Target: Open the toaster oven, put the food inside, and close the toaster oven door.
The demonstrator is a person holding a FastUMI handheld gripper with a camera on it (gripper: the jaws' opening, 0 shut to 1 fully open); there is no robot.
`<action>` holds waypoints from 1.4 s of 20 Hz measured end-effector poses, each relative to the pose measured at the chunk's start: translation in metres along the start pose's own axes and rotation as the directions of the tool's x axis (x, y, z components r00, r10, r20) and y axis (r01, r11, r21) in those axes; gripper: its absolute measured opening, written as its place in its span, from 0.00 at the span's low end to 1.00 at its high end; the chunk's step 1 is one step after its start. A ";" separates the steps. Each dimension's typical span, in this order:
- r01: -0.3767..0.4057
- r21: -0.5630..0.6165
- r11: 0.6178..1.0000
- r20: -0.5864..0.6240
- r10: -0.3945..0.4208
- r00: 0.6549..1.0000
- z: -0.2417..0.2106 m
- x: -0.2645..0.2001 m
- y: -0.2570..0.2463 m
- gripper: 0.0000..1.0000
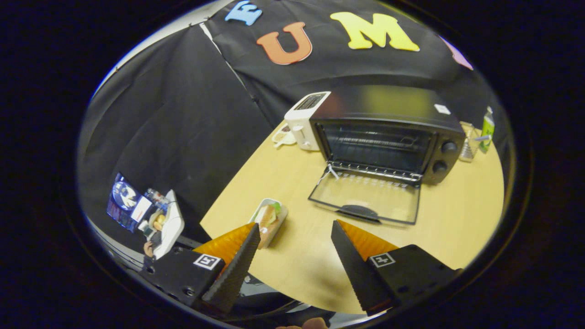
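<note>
Now hovering over a pale wooden table (pixel 457 219), gripper (pixel 295 226) with fingers (pixel 237 265) spread wide, holding nothing, bare tabletop in the gap. Black oven (pixel 388 132) well beyond the fingers, toward 1 o'clock, door (pixel 365 198) dropped fully open and lying flat on the table, glass panel facing up, dark handle (pixel 360 211) at its near edge. Wire rack (pixel 379 146) visible inside the open cavity; two round knobs (pixel 444 156) stacked on the oven's right panel. Small white tag (pixel 332 172) hanging at the door's left hinge corner. White slot toaster (pixel 304 119) touching or just beside the oven's left side, at about 12 o'clock from the fingers. Pale cup (pixel 283 135) just left of the toaster, too small to tell more. Food (pixel 267 214) at 11 o'clock, just ahead of the left finger's tip: what looks like a sandwich with a bit of green, sitting in a shallow white tray (pixel 274 227) whose near end slips behind that fingertip. Tray well apart from the oven door, nearer the table's left edge. Right of the oven, at about 2 o'clock, a green bottle (pixel 487 130) beside a clear glass (pixel 467 148), both near the table's far corner. Off the table at 9 o'clock, a cluttered stand with a blue screen (pixel 125 205) and white objects, details unclear.
</note>
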State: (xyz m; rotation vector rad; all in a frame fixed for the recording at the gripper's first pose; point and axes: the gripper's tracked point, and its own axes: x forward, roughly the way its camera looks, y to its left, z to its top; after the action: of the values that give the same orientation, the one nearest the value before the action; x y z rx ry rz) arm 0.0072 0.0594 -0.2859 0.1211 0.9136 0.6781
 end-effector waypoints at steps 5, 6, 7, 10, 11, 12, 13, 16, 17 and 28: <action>-0.132 0.205 0.970 -0.157 0.166 0.973 -0.036 0.067 0.031 1.00; -0.149 0.248 0.957 -0.181 0.197 0.964 -0.041 0.079 0.036 1.00; -0.154 0.289 0.945 -0.200 0.217 0.955 -0.047 0.091 0.040 0.99; -0.159 0.376 0.913 -0.229 0.258 0.939 -0.057 0.117 0.043 0.96; -0.156 0.389 0.908 -0.238 0.263 0.935 -0.059 0.125 0.042 0.95; -0.154 0.394 0.906 -0.247 0.265 0.932 -0.062 0.132 0.041 0.92; -0.152 0.402 0.903 -0.253 0.269 0.929 -0.065 0.138 0.041 0.89; -0.139 0.446 0.884 -0.265 0.279 0.923 -0.067 0.146 0.046 0.77; -0.143 0.461 0.876 -0.266 0.290 0.919 -0.066 0.147 0.048 0.73; -0.220 0.434 0.874 -0.189 0.327 0.926 -0.025 0.087 0.077 0.37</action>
State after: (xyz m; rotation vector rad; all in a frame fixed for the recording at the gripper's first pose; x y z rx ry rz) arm -0.0129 0.1663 -0.3327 0.5566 1.2990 0.7715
